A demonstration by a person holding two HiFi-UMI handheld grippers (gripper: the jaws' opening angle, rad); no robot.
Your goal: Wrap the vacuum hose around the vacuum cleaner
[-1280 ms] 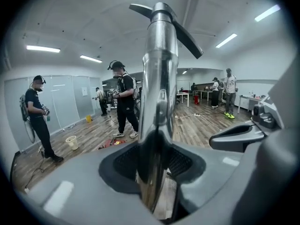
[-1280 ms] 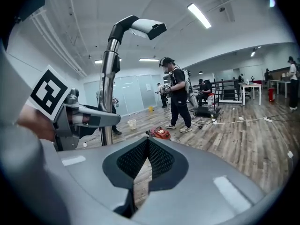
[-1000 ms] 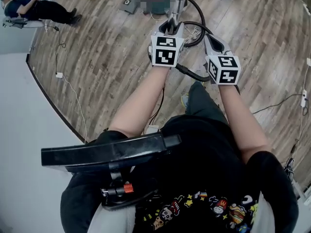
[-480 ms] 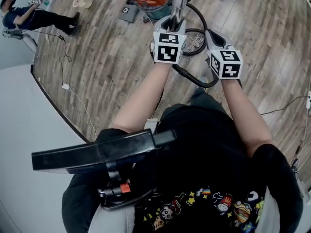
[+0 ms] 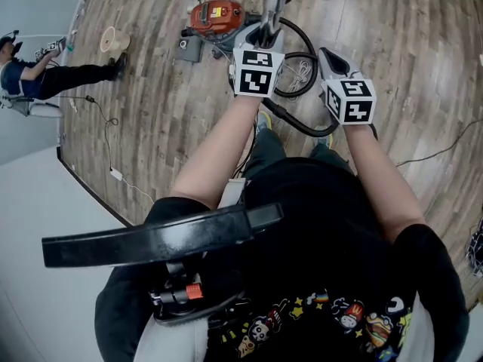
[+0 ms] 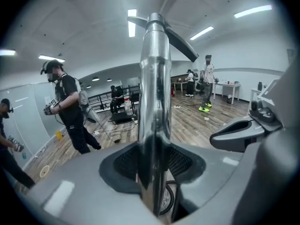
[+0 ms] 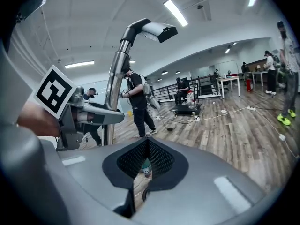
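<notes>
While left tongs (image 6: 152, 170) clamp the metal tube (image 6: 155, 78), right tongs (image 7: 145, 165) sit closed beside the looped hose (image 5: 298, 124), vacuum cleaner (image 5: 216, 15) beyond.

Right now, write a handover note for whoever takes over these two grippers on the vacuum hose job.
Left gripper: shut on the chrome wand, which stands roughly upright.
Right gripper: jaws together, nothing between the tips, just right of the wand.
Vacuum cleaner: on the floor ahead, left of the wand.
Black hose: loops loosely beside the wand.
Done: no wrap visible around the cleaner.
Left: probably take the hose with the right gripper and wind it around the cleaner.
</notes>
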